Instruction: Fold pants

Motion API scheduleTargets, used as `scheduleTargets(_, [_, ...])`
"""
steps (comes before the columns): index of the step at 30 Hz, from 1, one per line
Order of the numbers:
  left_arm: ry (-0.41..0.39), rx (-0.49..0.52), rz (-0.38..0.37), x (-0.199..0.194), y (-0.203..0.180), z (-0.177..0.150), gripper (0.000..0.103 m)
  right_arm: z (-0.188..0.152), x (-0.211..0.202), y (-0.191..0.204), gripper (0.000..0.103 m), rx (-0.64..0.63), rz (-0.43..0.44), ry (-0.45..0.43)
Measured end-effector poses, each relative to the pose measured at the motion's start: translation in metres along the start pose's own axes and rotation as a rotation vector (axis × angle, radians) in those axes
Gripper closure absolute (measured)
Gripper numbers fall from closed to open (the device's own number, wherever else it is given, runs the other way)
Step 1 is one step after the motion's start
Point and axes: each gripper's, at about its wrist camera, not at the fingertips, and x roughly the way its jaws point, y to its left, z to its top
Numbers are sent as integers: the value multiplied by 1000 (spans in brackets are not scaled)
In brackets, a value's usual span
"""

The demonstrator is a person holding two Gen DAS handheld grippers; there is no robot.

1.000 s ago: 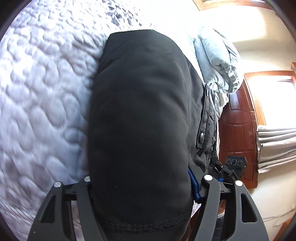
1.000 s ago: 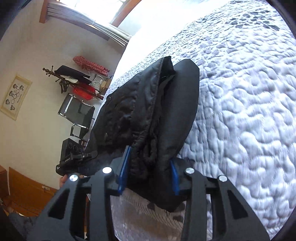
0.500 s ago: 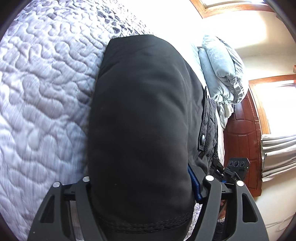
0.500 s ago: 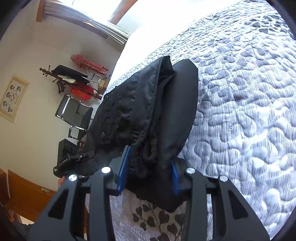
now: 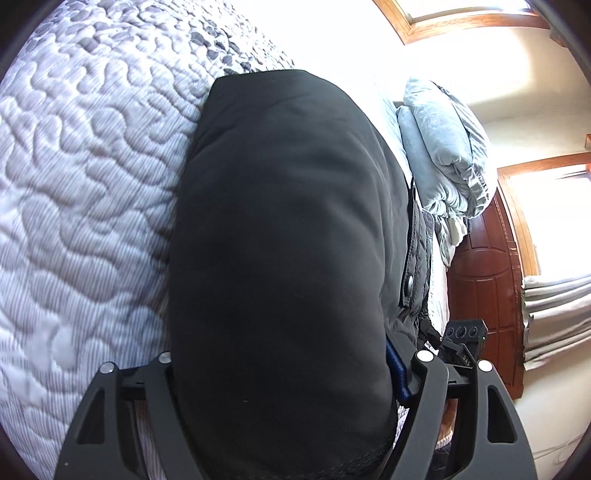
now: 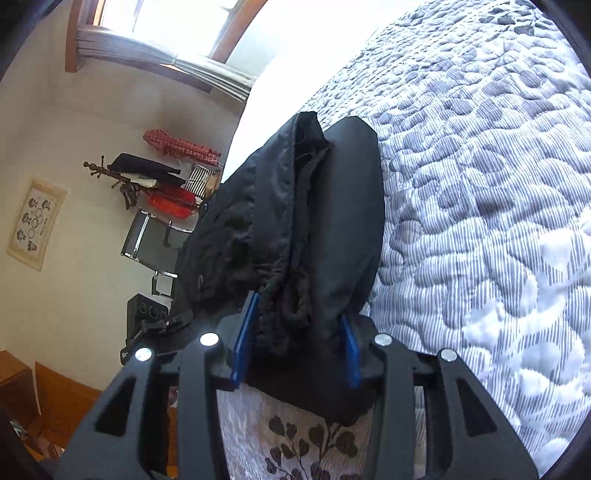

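The black pants [image 5: 288, 240] hang folded over a quilted grey-white bedspread [image 5: 85, 192]. My left gripper [image 5: 291, 373] is shut on a thick smooth fold of the pants, which fills the space between its jaws. A snap button shows at the waist edge [image 5: 409, 283]. In the right wrist view my right gripper [image 6: 297, 347] is shut on the bunched waistband of the pants [image 6: 295, 229], with the blue pads [image 6: 245, 339] pressed on the cloth. The other gripper [image 6: 147, 325] shows at the left.
A folded pale blue duvet [image 5: 443, 147] lies on the bed's far side beside a dark wooden door [image 5: 484, 280]. A chair [image 6: 155, 240], a coat rack with clothes [image 6: 147, 181] and a window [image 6: 159, 33] stand beyond the bed's edge.
Both grippers have moved a little with the pants still held; the bedspread has shifted in both views. The grips have not changed.
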Motion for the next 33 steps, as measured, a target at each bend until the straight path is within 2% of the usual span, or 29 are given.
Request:
scheduleTargets(5, [-6, 0, 12, 3, -2, 12, 27, 6, 7, -2, 62, 22, -1, -19])
scheduleTargets(6, [-3, -2, 12, 3, -2, 13, 27, 5, 7, -1, 59, 20, -3, -24])
scheduleTargets(9, [-1, 6, 23, 0, 1, 11, 22, 2, 5, 5, 28, -27, -73, -45])
scheduleTargets(10, [-3, 9, 34, -2, 3, 8, 16, -1, 2, 7, 25, -41, -87, -54])
scheduleTargets(12, [-21, 0, 69, -13, 6, 1, 12, -10, -6, 13, 22, -62, -114, -80])
scheduleTargets(14, [-56, 1, 112, -25, 8, -8, 5, -20, -16, 18, 14, -87, -187, -105])
scheduleTargets(21, [-177, 73, 318, -60, -13, -45, 4, -66, -37, 49, 14, -203, -500, -135])
scheduleTargets(24, [-200, 135, 399, -71, -23, -61, 4, -80, -41, 64, 14, -242, -590, -155])
scheduleTargets(27, [-211, 183, 448, -77, -29, -75, 4, -90, -47, 72, 14, -241, -595, -172])
scheduleTargets(30, [-214, 187, 493, -78, -29, -83, 4, -97, -49, 79, 14, -233, -612, -175])
scheduleTargets(33, [-208, 198, 503, -80, -34, -95, 4, -105, -47, 92, 14, -243, -651, -168])
